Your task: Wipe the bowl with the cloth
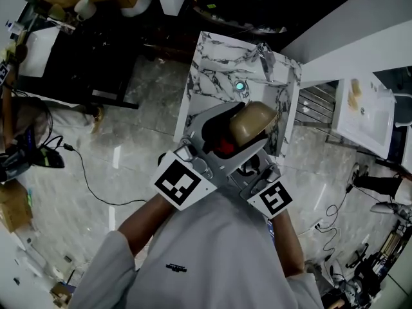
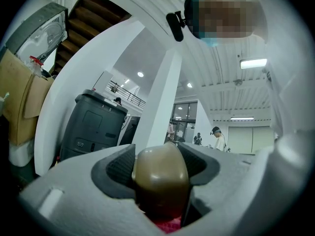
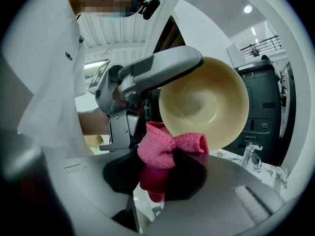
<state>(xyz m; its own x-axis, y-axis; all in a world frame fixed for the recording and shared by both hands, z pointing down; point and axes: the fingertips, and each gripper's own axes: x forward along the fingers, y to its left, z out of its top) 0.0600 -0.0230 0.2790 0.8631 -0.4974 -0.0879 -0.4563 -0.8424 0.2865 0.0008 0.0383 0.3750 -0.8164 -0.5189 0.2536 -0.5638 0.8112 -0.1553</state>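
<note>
Bowl (image 3: 204, 102) seems stiff, slippery and breakable to me, so my left fingers (image 2: 115, 168) pinch its rim, up above the counter (image 1: 212, 56), while my right fingers (image 3: 236, 181) pinch the soft cloth (image 3: 160, 149) beside it.

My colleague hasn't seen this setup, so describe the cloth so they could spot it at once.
Look above the white marble sink counter, where the left gripper holds up a tan bowl. The cloth is bunched in the right gripper at the bowl's lower rim, the only pinkish-red thing among grey and beige.
</note>
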